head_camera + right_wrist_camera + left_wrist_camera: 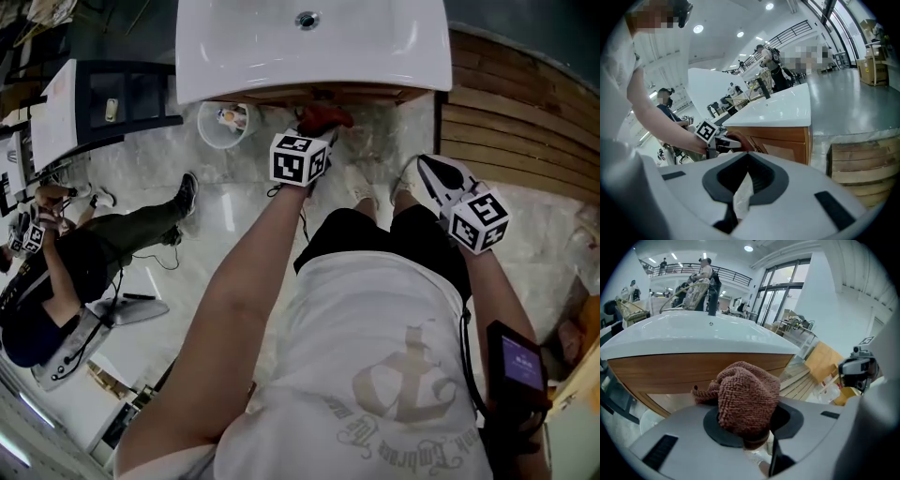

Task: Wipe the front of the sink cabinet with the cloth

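Observation:
The sink cabinet's wooden front [670,371] runs under the white sink top [309,42]. A red-brown terry cloth [745,397] is bunched between the jaws of my left gripper [747,427], which is shut on it. In the head view that cloth [325,118] sits low against the cabinet front, just past the left gripper [317,131]. My right gripper [427,167] hangs to the right near my knee, away from the cabinet, jaws together and holding nothing. The right gripper view looks past the right gripper [743,187] to the cabinet [787,140] and the left gripper [719,140].
A white bucket [225,124] stands on the marble floor left of the cabinet. A person [56,272] sits at the far left, with cables nearby. Wooden pallets [525,131] lie right of the sink. A dark shelf unit [122,98] is at upper left.

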A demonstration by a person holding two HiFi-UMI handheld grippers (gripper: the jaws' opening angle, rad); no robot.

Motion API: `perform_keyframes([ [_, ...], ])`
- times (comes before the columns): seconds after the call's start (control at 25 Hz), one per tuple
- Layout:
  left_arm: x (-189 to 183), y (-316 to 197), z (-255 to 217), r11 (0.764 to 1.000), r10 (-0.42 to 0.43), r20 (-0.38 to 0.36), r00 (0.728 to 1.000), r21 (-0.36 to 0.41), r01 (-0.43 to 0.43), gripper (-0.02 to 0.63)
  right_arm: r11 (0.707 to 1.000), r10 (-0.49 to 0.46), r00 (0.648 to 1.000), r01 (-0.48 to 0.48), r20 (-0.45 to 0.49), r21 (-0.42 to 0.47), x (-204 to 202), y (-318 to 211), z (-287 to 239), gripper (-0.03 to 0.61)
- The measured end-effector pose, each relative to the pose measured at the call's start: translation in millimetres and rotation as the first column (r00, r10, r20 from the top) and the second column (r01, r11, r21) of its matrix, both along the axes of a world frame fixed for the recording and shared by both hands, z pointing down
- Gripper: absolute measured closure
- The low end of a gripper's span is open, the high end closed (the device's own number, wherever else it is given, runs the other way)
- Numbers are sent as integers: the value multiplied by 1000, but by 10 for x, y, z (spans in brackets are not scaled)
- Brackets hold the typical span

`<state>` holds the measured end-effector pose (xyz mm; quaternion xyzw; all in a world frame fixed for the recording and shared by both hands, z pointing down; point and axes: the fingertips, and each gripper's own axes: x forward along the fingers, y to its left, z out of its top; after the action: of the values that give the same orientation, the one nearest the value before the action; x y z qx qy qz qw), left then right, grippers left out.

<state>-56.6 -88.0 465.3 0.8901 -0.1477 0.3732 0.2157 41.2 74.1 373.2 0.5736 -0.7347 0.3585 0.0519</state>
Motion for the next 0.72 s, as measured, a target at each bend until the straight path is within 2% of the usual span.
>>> perform_keyframes([
  [0.2, 78, -361, 230, 997, -63, 113, 992, 58, 57, 503, 1000, -10, 1000, 10, 28, -6, 223, -17, 110, 566],
  [0.36, 160, -567, 346, 991, -100, 164, 981, 101, 84, 503, 999, -31, 999, 32, 37, -14, 344, -56, 201, 565],
  [0.52, 182, -670, 366, 987, -126, 187, 974, 125, 103, 503, 998, -56, 997, 57, 45, -20, 349, -118, 246, 565],
  [0.72, 314, -564, 318, 988, -114, 161, 980, 118, 95, 503, 998, -60, 997, 60, 45, -11, 362, -151, 216, 566],
])
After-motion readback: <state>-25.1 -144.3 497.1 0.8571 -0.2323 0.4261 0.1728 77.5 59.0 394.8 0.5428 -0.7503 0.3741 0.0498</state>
